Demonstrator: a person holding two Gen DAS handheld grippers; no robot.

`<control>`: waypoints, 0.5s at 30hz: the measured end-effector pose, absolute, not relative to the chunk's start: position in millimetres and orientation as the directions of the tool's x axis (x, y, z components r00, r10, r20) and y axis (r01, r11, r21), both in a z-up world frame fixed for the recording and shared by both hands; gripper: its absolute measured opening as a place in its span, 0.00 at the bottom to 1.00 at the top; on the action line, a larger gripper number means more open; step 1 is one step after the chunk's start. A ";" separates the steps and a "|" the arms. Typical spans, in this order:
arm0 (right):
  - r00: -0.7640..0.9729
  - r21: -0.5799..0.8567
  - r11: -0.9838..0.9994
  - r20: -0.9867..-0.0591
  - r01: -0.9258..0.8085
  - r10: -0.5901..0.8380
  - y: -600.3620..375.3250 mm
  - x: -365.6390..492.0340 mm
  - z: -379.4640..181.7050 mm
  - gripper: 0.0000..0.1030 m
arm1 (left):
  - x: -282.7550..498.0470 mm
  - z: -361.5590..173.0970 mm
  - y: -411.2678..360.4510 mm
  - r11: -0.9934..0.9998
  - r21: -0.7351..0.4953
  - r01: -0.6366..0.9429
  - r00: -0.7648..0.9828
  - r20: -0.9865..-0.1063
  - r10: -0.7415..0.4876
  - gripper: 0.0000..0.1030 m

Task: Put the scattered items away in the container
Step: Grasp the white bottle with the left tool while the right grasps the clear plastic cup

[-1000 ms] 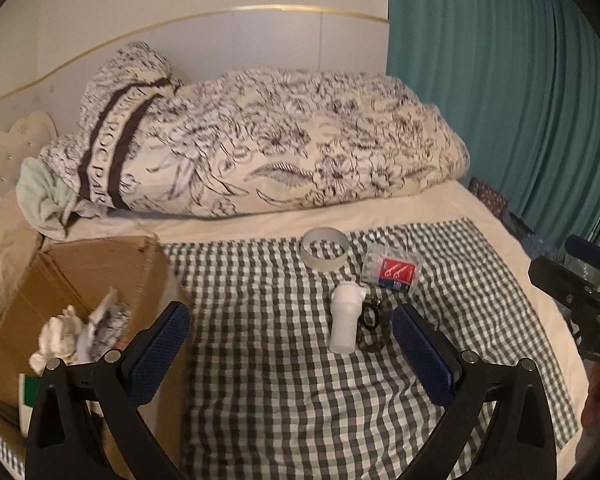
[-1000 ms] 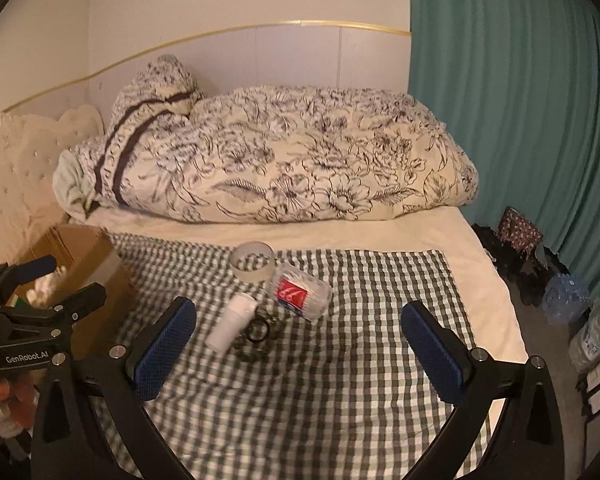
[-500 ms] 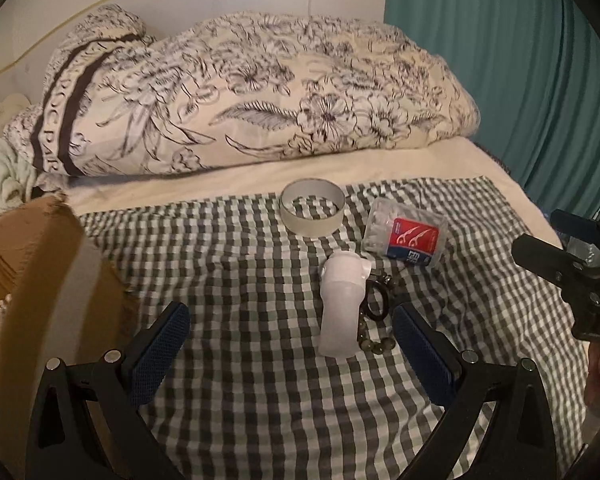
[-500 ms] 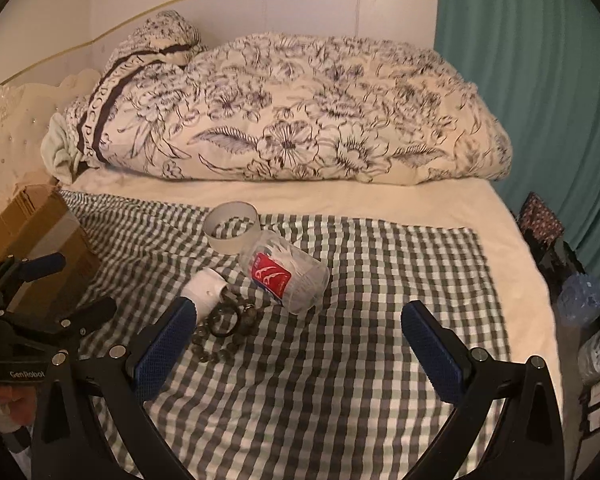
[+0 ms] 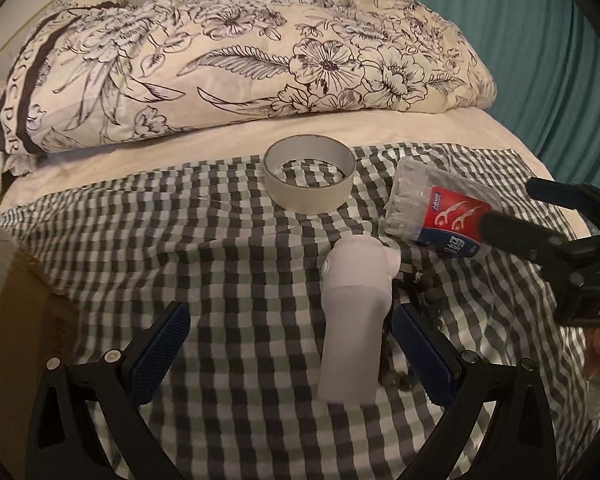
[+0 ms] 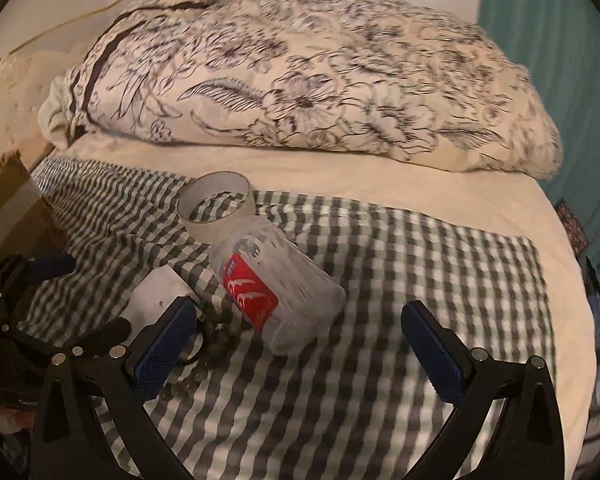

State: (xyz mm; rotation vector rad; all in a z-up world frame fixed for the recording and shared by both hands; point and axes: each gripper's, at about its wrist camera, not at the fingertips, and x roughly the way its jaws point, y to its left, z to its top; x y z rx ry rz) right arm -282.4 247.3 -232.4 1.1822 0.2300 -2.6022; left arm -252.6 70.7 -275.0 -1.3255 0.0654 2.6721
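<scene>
Scattered items lie on the checked cloth point(image 5: 228, 280) over the bed: a white bottle point(image 5: 356, 320) on its side, a tape ring point(image 5: 310, 178) beyond it, a clear floss-pick tub point(image 6: 278, 294) right of the bottle, and dark beads point(image 5: 430, 292) touching the bottle's right side. The left gripper point(image 5: 290, 350) is spread wide around the bottle without touching it. The right gripper point(image 6: 294, 346) gapes open just before the tub. Left of the bottle, a cardboard box point(image 6: 14, 200).
</scene>
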 end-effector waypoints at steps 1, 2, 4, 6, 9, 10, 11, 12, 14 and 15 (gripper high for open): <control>-0.624 -0.031 -0.946 -0.759 0.323 -0.188 245.9 -286.4 -236.3 1.00 | -254.5 -277.2 72.1 -0.986 -0.034 -0.164 -0.593 -0.795 0.126 1.00; -0.619 -0.033 -0.943 -0.762 0.332 -0.191 244.1 -290.8 -239.9 1.00 | -256.2 -279.3 73.5 -0.985 -0.036 -0.168 -0.592 -0.796 0.130 1.00; -0.615 -0.045 -0.939 -0.766 0.342 -0.187 241.6 -298.2 -246.6 1.00 | -259.3 -284.1 77.0 -0.983 -0.037 -0.179 -0.588 -0.797 0.137 1.00; -0.610 -0.057 -0.936 -0.772 0.348 -0.180 240.0 -304.8 -254.3 1.00 | -262.3 -288.7 80.0 -0.981 -0.045 -0.190 -0.583 -0.798 0.150 1.00; -0.594 -0.046 -0.937 -0.783 0.347 -0.182 240.4 -311.3 -264.0 1.00 | -267.4 -293.1 82.4 -0.977 -0.069 -0.200 -0.571 -0.802 0.174 1.00; -0.590 -0.041 -0.938 -0.787 0.344 -0.182 240.4 -312.1 -266.5 1.00 | -269.1 -294.3 82.8 -0.976 -0.079 -0.201 -0.566 -0.804 0.182 1.00; -0.586 -0.036 -0.939 -0.790 0.341 -0.183 240.2 -313.0 -268.8 1.00 | -270.8 -295.8 83.1 -0.976 -0.088 -0.201 -0.562 -0.806 0.188 1.00; -0.586 -0.034 -0.941 -0.790 0.338 -0.182 240.1 -313.3 -270.7 1.00 | -272.4 -297.3 83.6 -0.975 -0.090 -0.201 -0.560 -0.806 0.190 1.00; -0.595 -0.047 -0.943 -0.786 0.330 -0.169 239.0 -313.0 -273.0 0.98 | -274.8 -299.5 84.8 -0.975 -0.095 -0.202 -0.557 -0.808 0.195 0.99; -0.599 -0.058 -0.942 -0.785 0.329 -0.161 237.4 -312.7 -273.7 0.93 | -276.2 -300.7 85.4 -0.973 -0.106 -0.206 -0.551 -0.809 0.205 0.94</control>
